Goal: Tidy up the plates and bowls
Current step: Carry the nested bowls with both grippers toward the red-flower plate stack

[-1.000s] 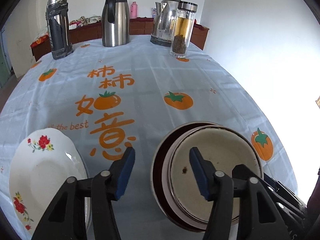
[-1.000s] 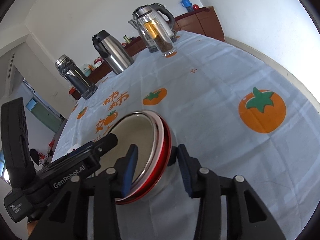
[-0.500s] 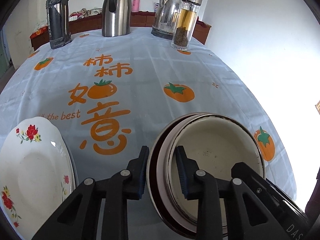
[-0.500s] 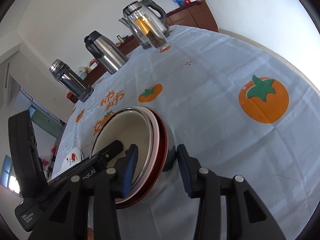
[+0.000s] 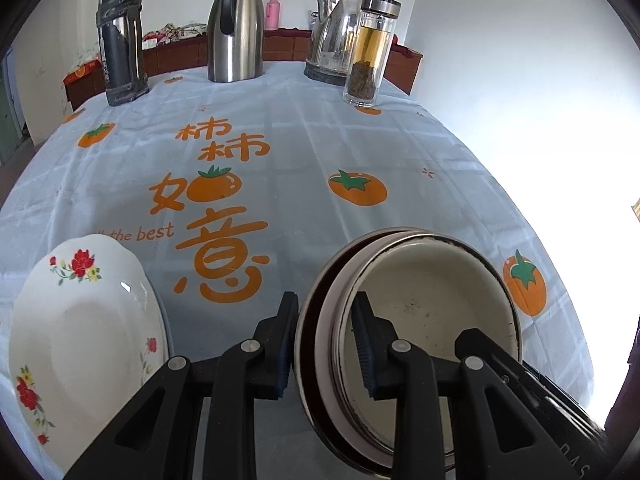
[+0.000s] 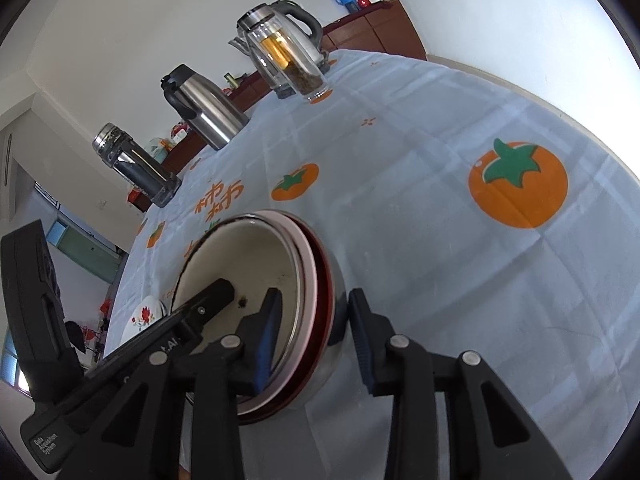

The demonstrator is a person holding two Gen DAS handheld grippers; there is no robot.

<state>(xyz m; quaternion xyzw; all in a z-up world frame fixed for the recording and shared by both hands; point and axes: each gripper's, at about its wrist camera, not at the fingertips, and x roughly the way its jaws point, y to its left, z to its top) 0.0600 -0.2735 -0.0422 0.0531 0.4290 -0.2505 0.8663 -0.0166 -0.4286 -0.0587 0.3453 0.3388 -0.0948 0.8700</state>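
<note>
A stack of nested bowls [image 5: 432, 296], cream enamel inside a pink and a dark red one, is near the table's front right; it also shows in the right wrist view [image 6: 256, 264]. My left gripper [image 5: 326, 344] is shut on the stack's left rim. My right gripper [image 6: 316, 340] is shut on the stack's right rim, one finger inside, one outside. The stack looks tilted and slightly off the cloth. A white floral plate [image 5: 80, 328] lies at the front left, apart from both grippers.
The table [image 5: 300, 128] has a pale blue cloth with orange persimmons. At the far edge stand a dark thermos [image 5: 120, 44], a steel jug [image 5: 236, 28], a kettle [image 5: 332, 36] and a glass tea bottle [image 5: 368, 52]. A white wall is on the right.
My left gripper has closed from wide open onto the stack's left rim. The right gripper has kept its hold, and the stack has tilted and risen slightly.
</note>
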